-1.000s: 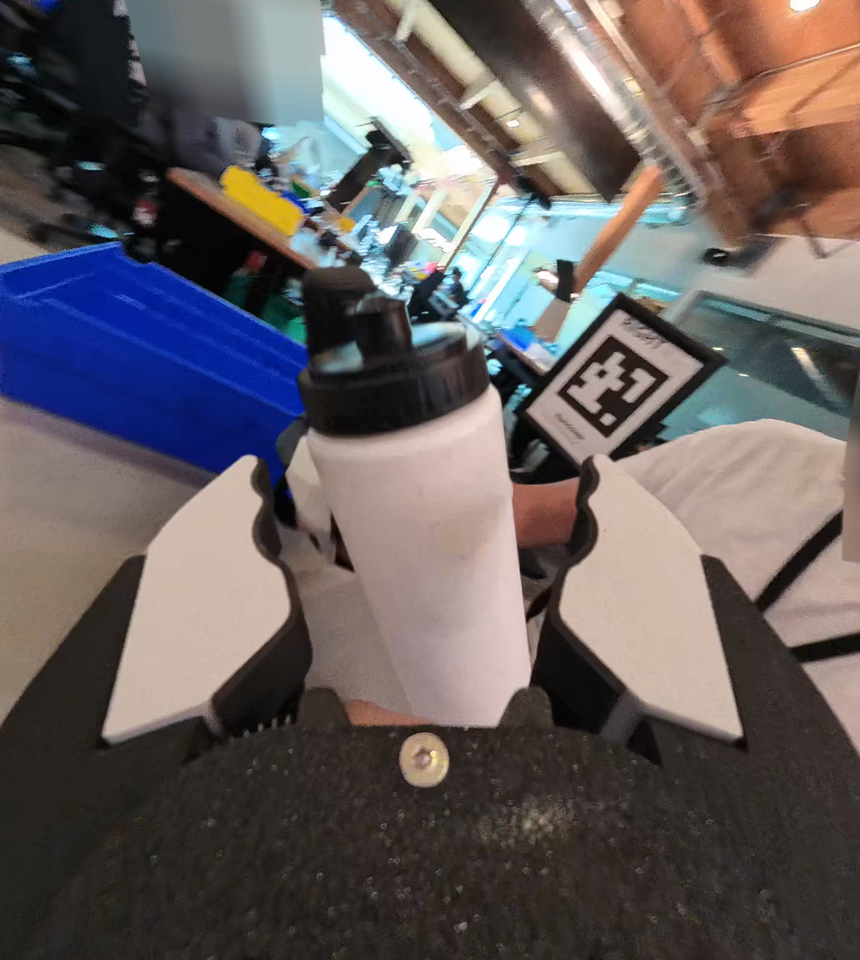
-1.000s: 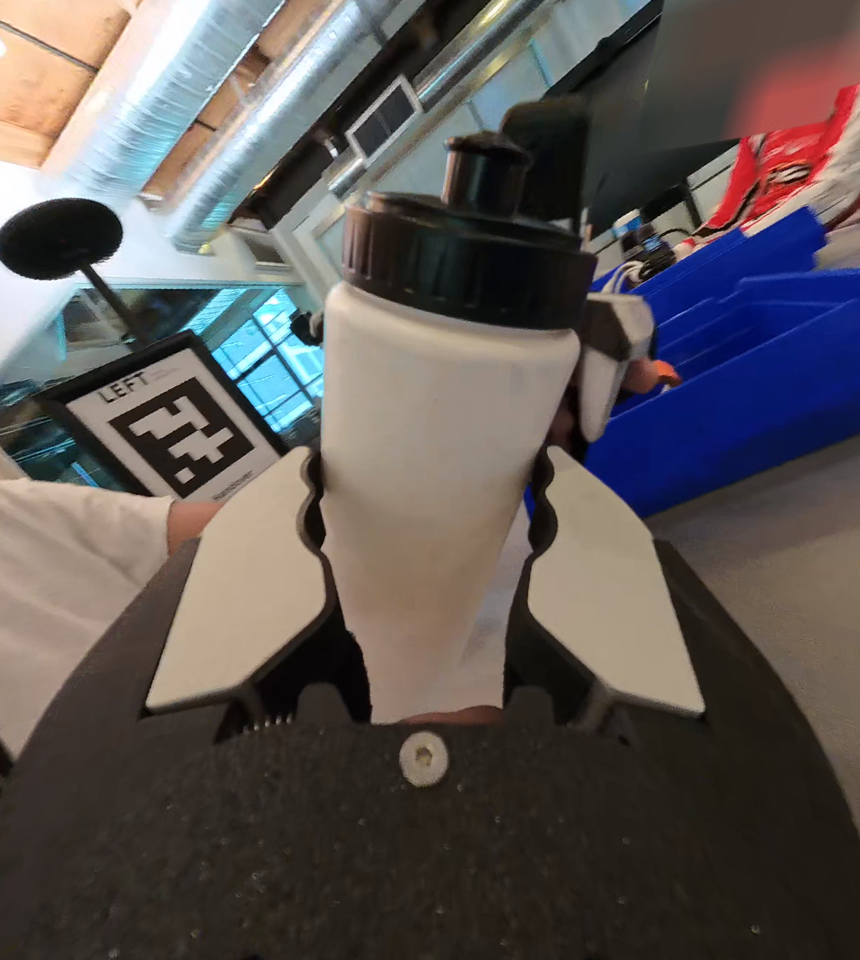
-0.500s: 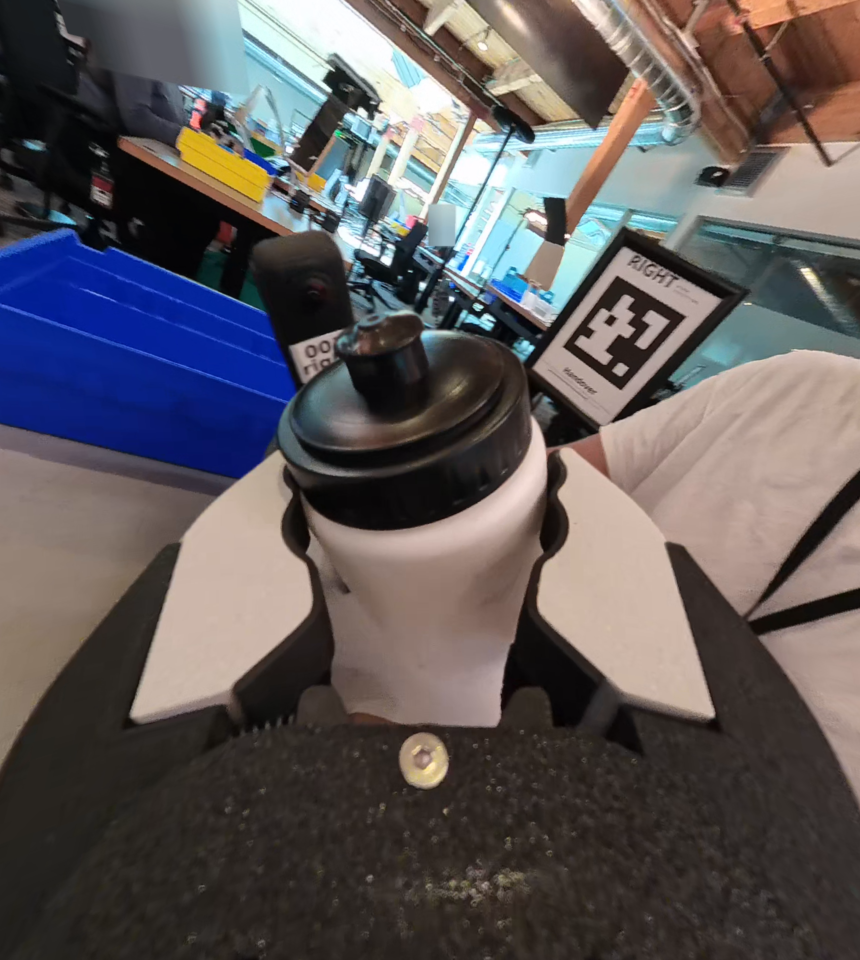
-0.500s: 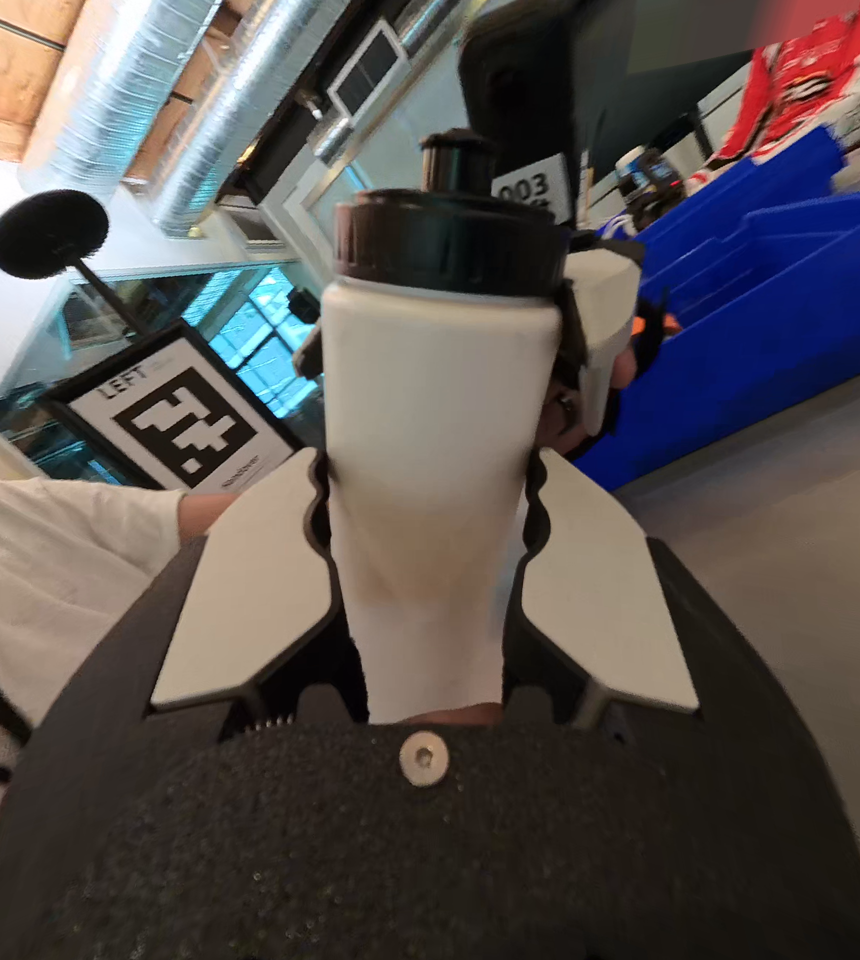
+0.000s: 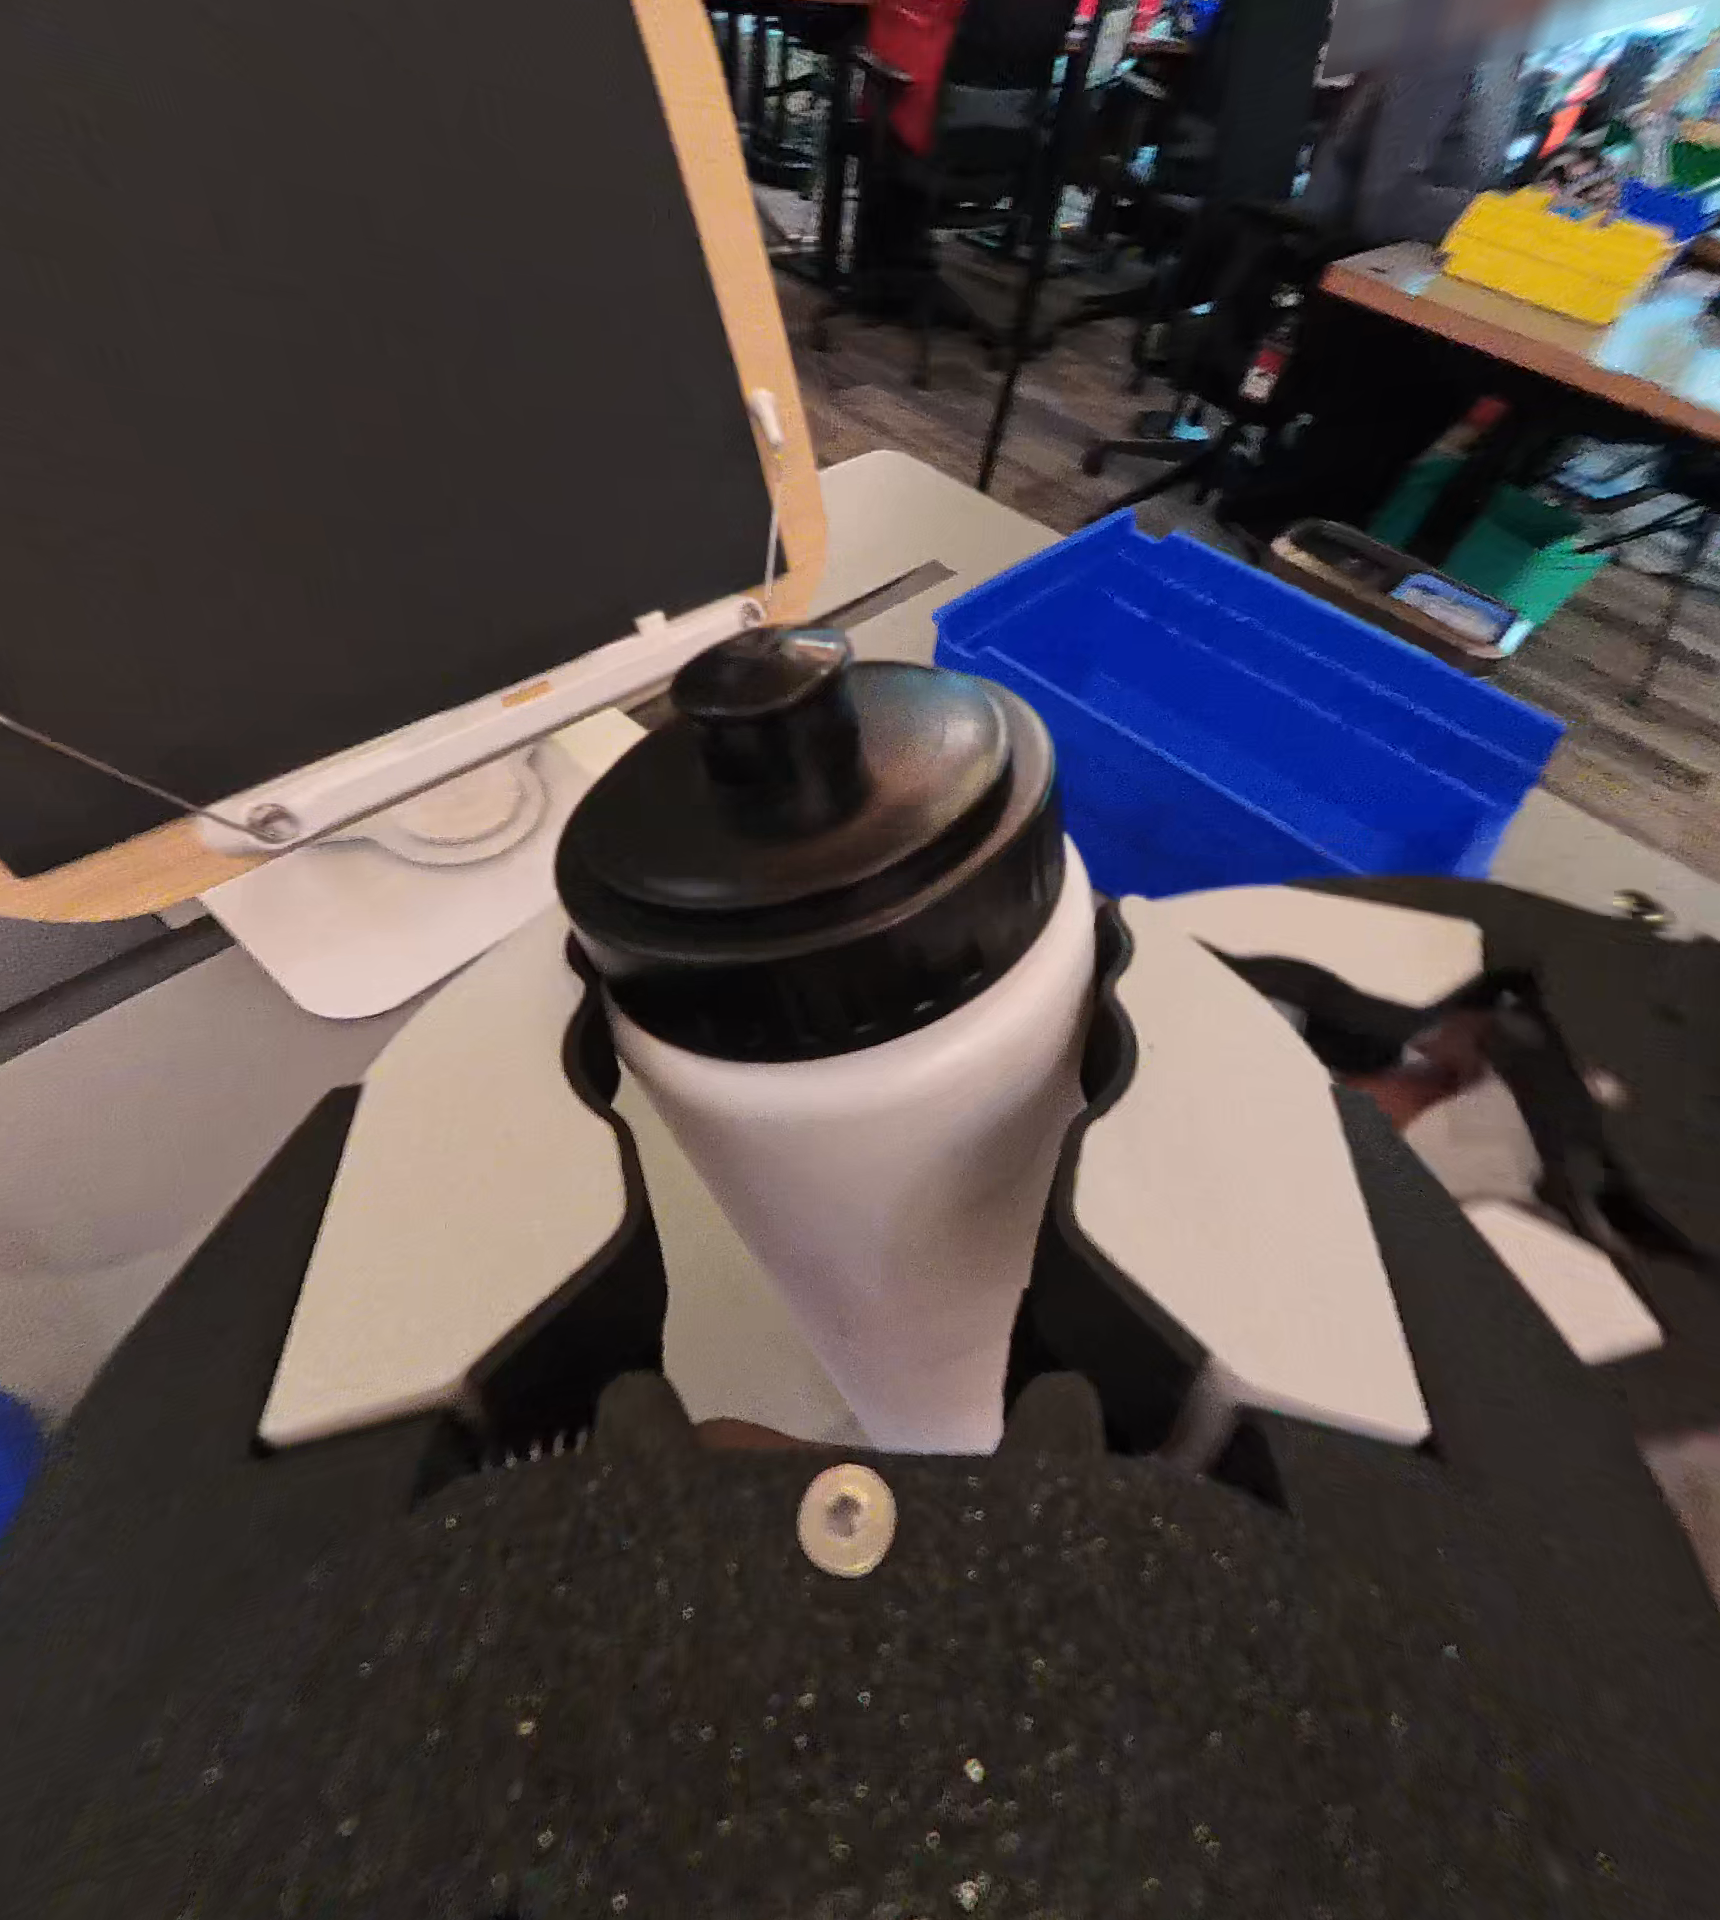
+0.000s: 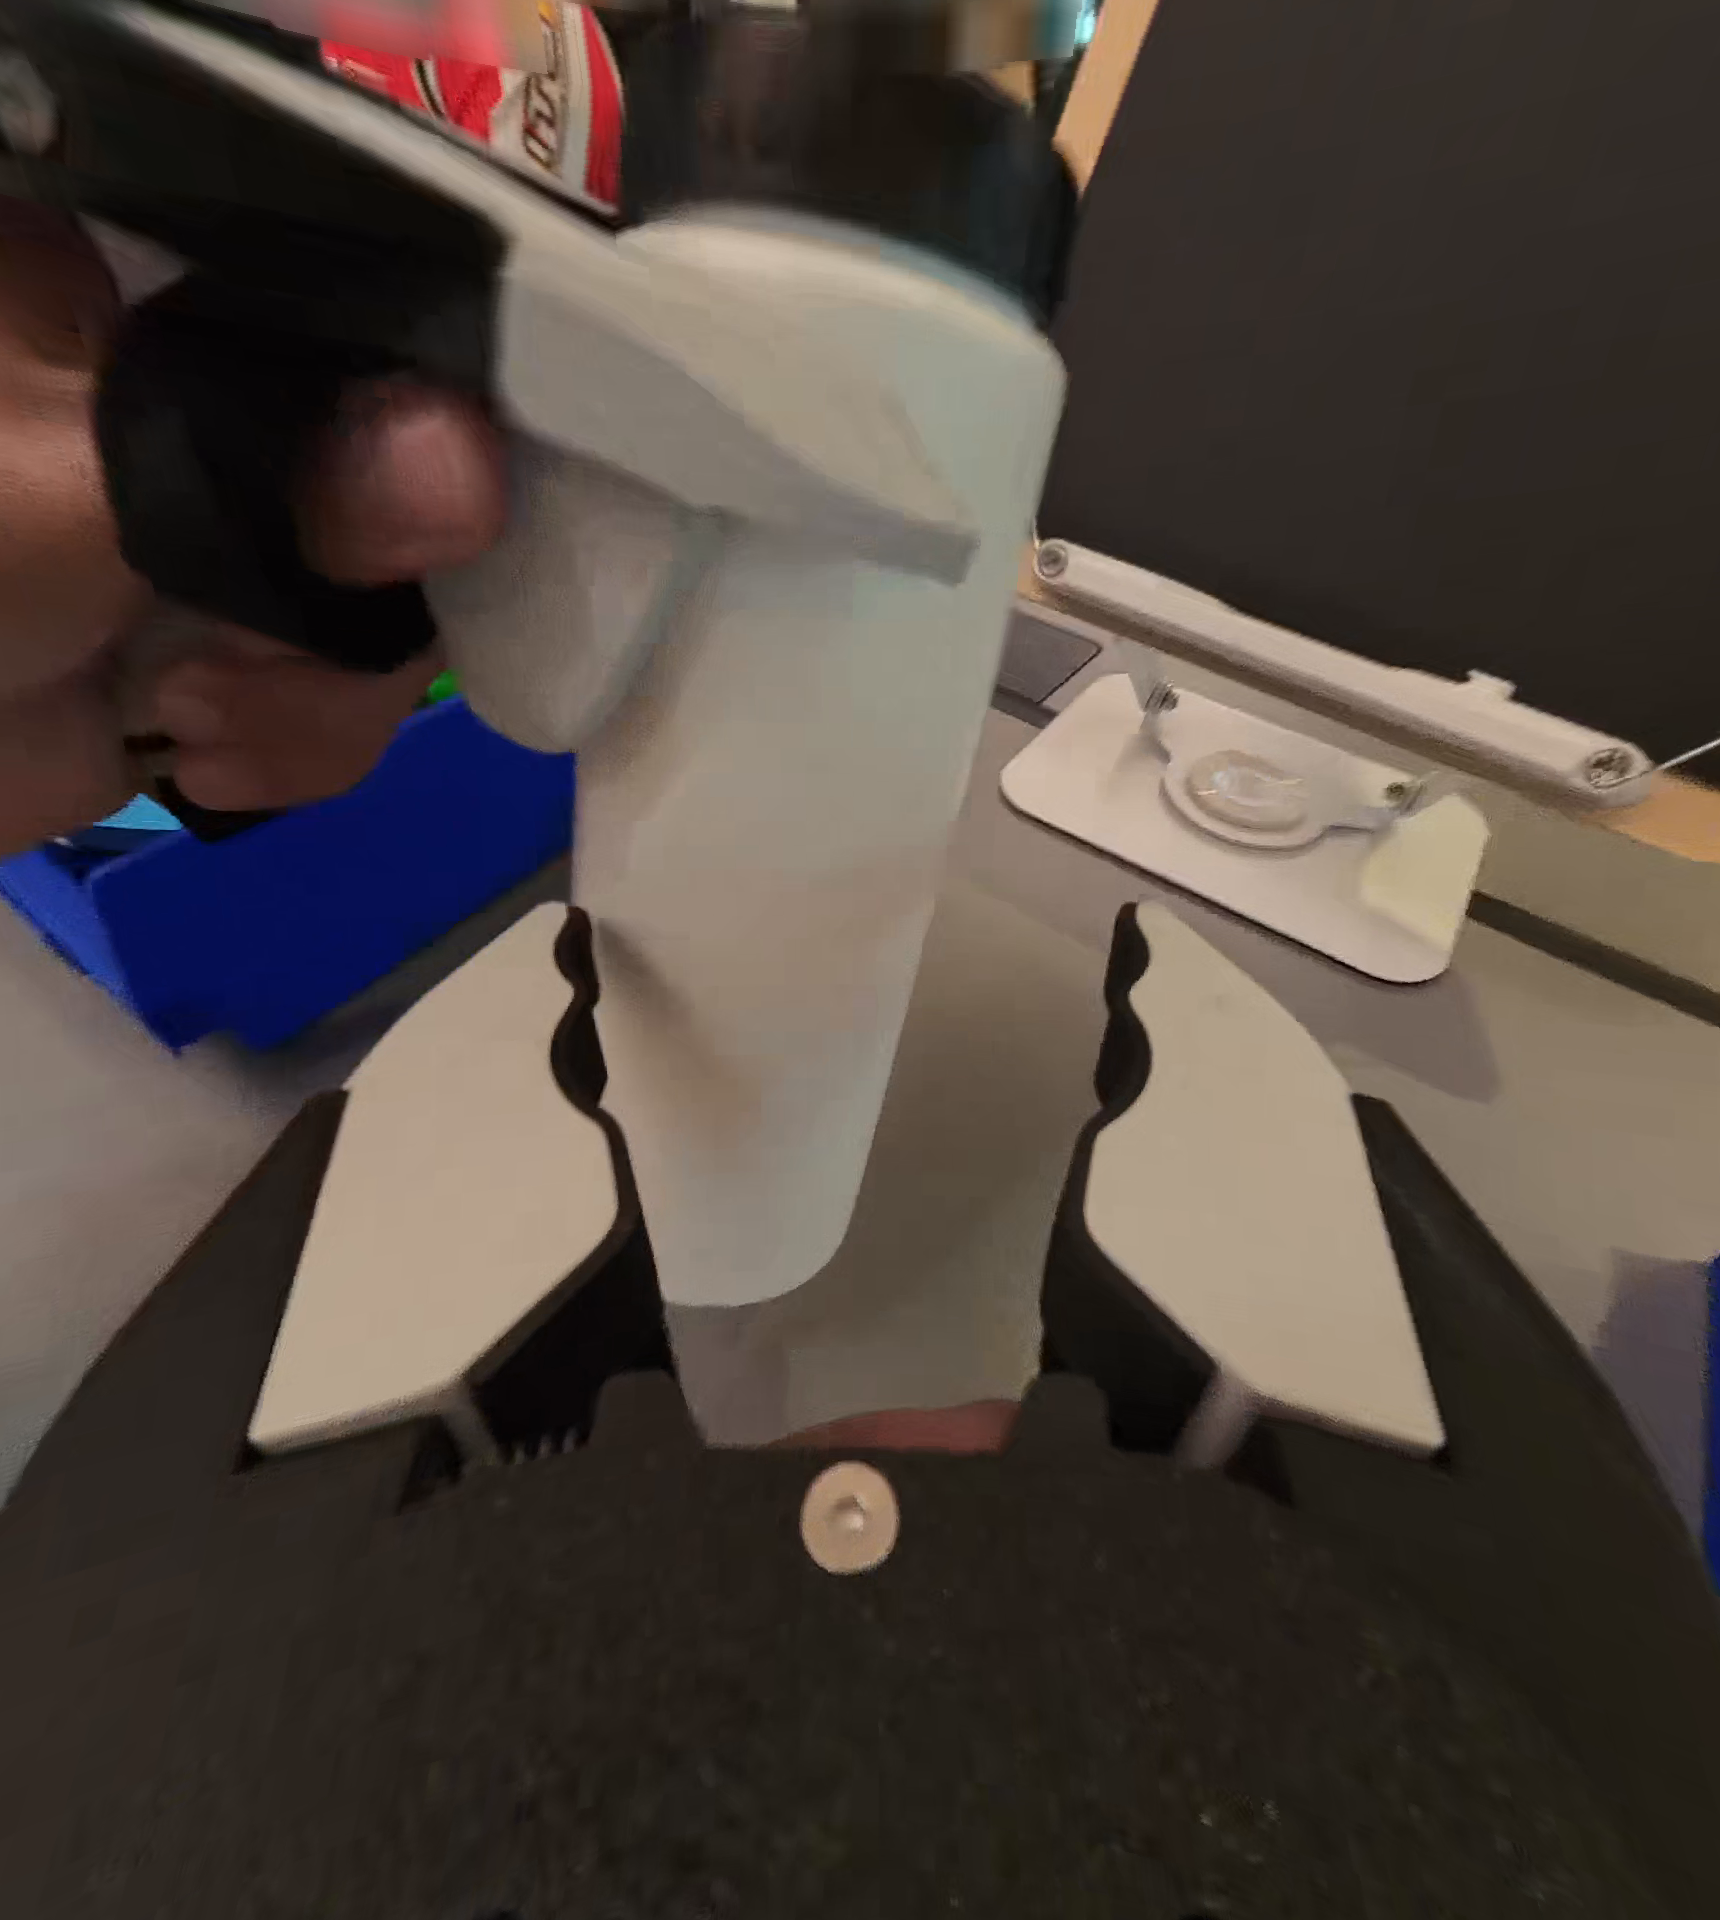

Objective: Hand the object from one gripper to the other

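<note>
Here, in the left wrist view, the left gripper (image 5: 851, 997) has its fingers (image 5: 482, 1174) closed on the bottle (image 5: 866, 1164), clamping the white body just under the black cap (image 5: 804, 842); no writing can be read on the bottle. Behind it a blue bin (image 5: 1251, 717) sits on the grey counter (image 5: 108, 1122), and a dark board (image 5: 295, 343) in a wooden frame stands on a white base (image 5: 388, 914) to the left. The right gripper (image 5: 1604, 1091) shows blurred at the right edge, just beside the bottle. In the right wrist view, the right gripper (image 6: 851, 997) has its fingers (image 6: 1240, 1195) spread apart: the bottle (image 6: 783, 935) hangs tilted between them, brushing or nearly touching the left-hand one and well clear of the other. Higher up, a finger of the left gripper (image 6: 731, 457), held by a hand (image 6: 4, 540), presses on the bottle's upper body. A red and white cloth (image 6: 534, 114) behind bears lettering too blurred to read. The bin (image 6: 316, 914) and base (image 6: 1240, 831) rest on the counter (image 6: 1562, 1101).
</note>
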Demonstrator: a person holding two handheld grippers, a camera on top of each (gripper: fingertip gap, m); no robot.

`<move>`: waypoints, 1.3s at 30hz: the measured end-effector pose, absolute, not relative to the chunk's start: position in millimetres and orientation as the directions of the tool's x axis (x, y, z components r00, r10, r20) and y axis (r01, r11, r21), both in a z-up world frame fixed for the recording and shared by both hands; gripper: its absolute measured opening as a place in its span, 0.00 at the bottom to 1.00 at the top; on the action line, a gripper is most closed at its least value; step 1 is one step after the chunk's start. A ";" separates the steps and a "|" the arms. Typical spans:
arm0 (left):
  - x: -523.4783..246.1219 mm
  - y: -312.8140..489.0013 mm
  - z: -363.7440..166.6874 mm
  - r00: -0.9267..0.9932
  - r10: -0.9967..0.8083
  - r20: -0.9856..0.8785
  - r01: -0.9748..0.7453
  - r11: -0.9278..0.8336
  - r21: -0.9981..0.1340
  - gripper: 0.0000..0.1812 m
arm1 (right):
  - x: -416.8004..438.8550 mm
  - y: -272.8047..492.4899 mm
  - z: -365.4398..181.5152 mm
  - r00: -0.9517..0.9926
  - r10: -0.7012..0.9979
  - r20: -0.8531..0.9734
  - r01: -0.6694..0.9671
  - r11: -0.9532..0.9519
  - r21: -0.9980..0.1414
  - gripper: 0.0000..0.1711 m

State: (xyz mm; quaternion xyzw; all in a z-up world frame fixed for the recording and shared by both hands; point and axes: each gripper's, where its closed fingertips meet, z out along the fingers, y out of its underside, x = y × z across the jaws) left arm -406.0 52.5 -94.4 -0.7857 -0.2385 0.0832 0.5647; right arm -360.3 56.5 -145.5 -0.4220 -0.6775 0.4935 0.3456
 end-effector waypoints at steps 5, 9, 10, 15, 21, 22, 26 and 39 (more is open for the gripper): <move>-404.2 53.4 -90.1 0.824 0.565 0.039 0.240 -0.287 -0.927 0.49 | -354.5 33.3 -150.9 -0.364 0.925 0.109 0.198 0.191 -0.962 0.53; -399.0 57.4 -91.7 0.802 0.597 -0.010 0.229 -0.323 -0.918 0.49 | -363.3 43.8 -155.7 -0.304 0.946 0.112 0.224 0.185 -0.957 0.53; -396.5 59.6 -91.9 0.804 0.595 -0.024 0.219 -0.333 -0.917 0.49 | -364.9 45.2 -156.0 -0.309 0.946 0.095 0.227 0.171 -0.959 0.54; -377.1 77.3 -92.9 0.838 0.545 0.026 0.236 -0.320 -0.918 0.49 | -370.9 48.7 -159.6 -0.350 0.936 0.032 0.230 0.119 -0.966 0.56; -369.8 85.1 -98.2 0.831 0.554 0.038 0.253 -0.317 -0.914 0.49 | -370.9 54.3 -167.7 -0.404 0.914 0.031 0.247 0.141 -0.959 0.58; -369.8 85.6 -98.9 0.827 0.562 0.021 0.242 -0.322 -0.915 0.49 | -371.4 55.2 -169.1 -0.410 0.912 0.032 0.251 0.147 -0.957 0.58; -365.0 90.5 -95.3 0.820 0.568 -0.071 0.165 -0.354 -0.921 0.49 | -374.2 59.0 -170.3 -0.421 0.906 0.034 0.238 0.147 -0.960 0.57; -258.7 -30.8 -166.7 0.765 0.638 0.086 0.216 -0.129 -0.968 0.38 | -379.0 165.5 -72.0 -0.270 0.963 0.011 0.094 0.037 -0.995 0.56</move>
